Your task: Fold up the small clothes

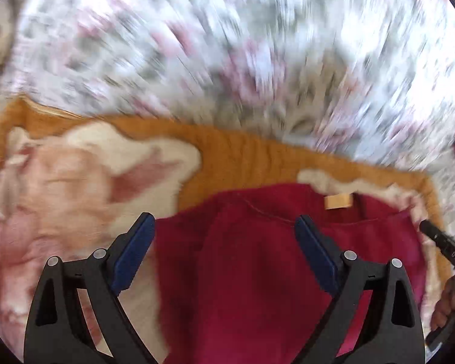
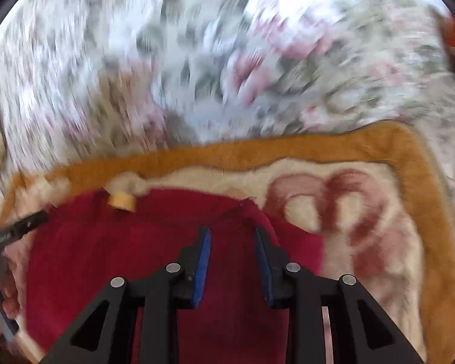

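Observation:
A dark red garment (image 1: 257, 257) lies flat on an orange-edged blanket (image 1: 242, 154), with a tan label (image 1: 338, 201) at its neckline. My left gripper (image 1: 224, 224) is wide open above the garment's left part, holding nothing. In the right wrist view the same red garment (image 2: 106, 257) shows with its label (image 2: 122, 201). My right gripper (image 2: 232, 233) is open with a narrower gap, over the garment's right shoulder, nothing between its pads. Both views are motion-blurred.
The blanket has a cream and pink pattern (image 2: 364, 212) and lies on a floral bedspread (image 2: 197, 60). The right gripper's tip (image 1: 439, 239) shows at the right edge of the left view; the left gripper's tip (image 2: 18, 227) shows at the left of the right view.

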